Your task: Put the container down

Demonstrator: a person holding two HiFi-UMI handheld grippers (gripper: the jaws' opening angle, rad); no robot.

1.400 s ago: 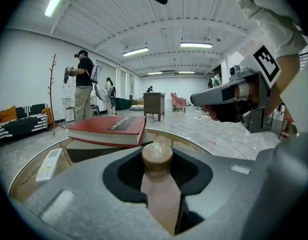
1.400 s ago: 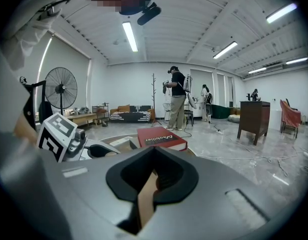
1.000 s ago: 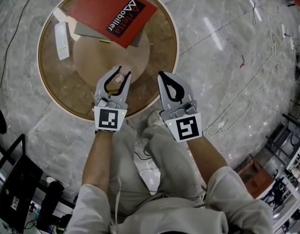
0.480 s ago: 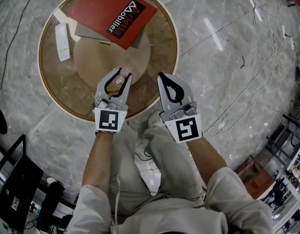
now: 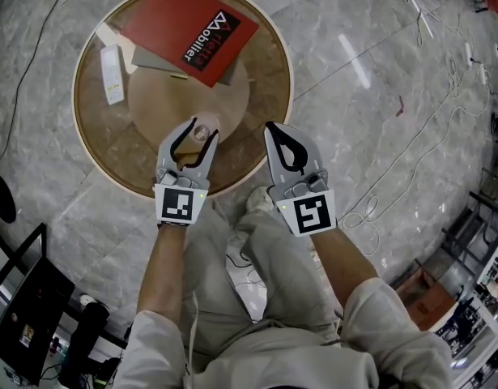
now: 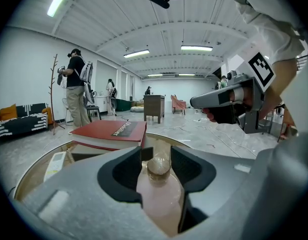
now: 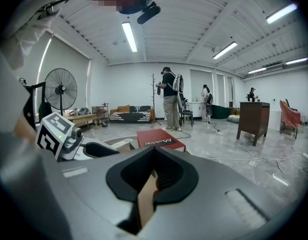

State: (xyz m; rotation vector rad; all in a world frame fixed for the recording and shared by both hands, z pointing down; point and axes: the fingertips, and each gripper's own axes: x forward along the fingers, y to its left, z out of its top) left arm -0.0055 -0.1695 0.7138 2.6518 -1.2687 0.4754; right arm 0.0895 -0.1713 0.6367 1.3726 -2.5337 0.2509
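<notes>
A small pale pink container point(image 5: 202, 133) with a round cap stands on the round glass-topped wooden table point(image 5: 285, 79), near its front edge. My left gripper point(image 5: 200, 126) is around it and its jaws are opening. In the left gripper view the container point(image 6: 161, 194) stands between the two jaws with a dark gap on its right side. My right gripper point(image 5: 269, 123) hovers beside it over the table's front right edge. Its jaws are shut and nothing is between them; its tips point(image 7: 154, 151) meet.
A red book point(image 5: 192, 29) lies on a grey one at the table's far side, with a white remote point(image 5: 112, 73) to their left. Cables point(image 5: 370, 213) trail over the marble floor at the right. Black equipment point(image 5: 22, 298) stands at lower left. A person point(image 6: 76, 89) stands far off.
The left gripper's jaws have spread apart around the container. Both grippers sit slightly lower in the head view, and the table has shifted a little in it.
</notes>
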